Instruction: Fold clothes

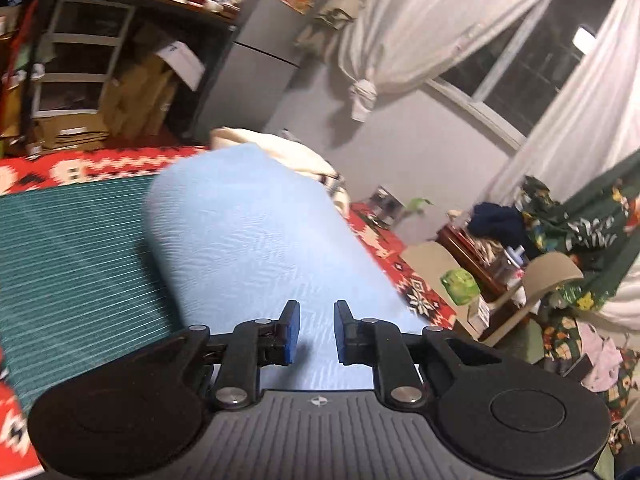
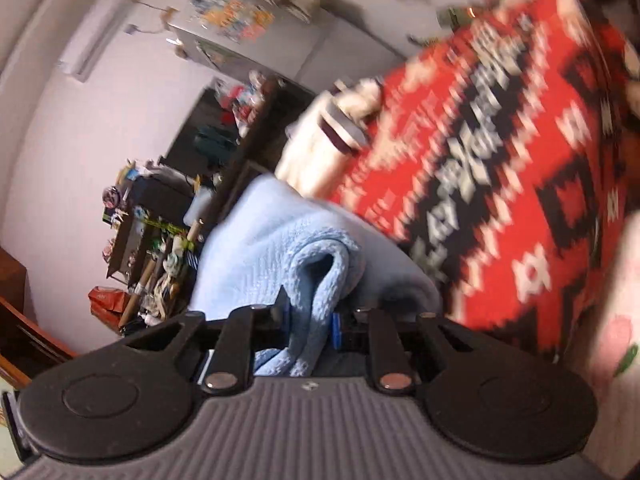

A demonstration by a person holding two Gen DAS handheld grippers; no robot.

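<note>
The right gripper [image 2: 310, 320] pinches a bunched edge of the blue cloth [image 2: 280, 240]. The left gripper [image 1: 316, 330] hovers over the blue cloth [image 1: 248, 240] with its fingers apart and empty. A good fold needs edges lined up and pulled flat. The cloth looks soft and doubled, lying over the green mat [image 1: 72, 248] and red blanket [image 2: 500, 160].

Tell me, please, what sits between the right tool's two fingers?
A bunched fold of the blue cloth fills the gap of the right tool, as the right wrist view shows.
</note>
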